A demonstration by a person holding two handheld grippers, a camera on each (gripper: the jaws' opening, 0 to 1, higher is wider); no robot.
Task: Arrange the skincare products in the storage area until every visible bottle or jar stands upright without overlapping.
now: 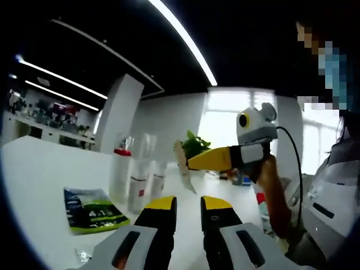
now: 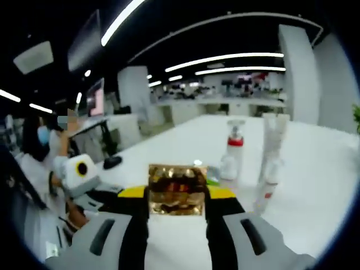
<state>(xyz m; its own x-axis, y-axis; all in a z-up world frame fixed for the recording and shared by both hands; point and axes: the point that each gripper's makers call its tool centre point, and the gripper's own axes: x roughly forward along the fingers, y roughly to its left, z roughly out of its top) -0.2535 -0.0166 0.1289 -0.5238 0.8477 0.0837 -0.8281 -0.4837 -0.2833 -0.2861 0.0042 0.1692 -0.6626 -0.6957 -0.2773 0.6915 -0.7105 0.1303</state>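
Right gripper point(image 2: 176, 194) clamped on a gold sachet point(image 2: 176, 189), held flat-face toward the camera.
Standing bottles point(image 2: 233, 149) lie ahead and to its right on the white table point(image 2: 315, 169); left gripper point(image 1: 188, 211) has jaws apart, bottles point(image 1: 138, 185) ahead-left.

An open office with a black ceiling point(image 1: 169, 62) crossed by long white light strips point(image 1: 183, 39) — several more run over the far side in the right gripper view point(image 2: 225, 57). A broad white table point(image 1: 39, 185) spreads across the foreground. Behind it stands a white square pillar point(image 1: 119, 112), and bright windows point(image 1: 225, 121) glare at the back, a green plant point(image 1: 194, 145) before them. Distant desks and shelves point(image 1: 45, 115) line the left wall — details there are blurred
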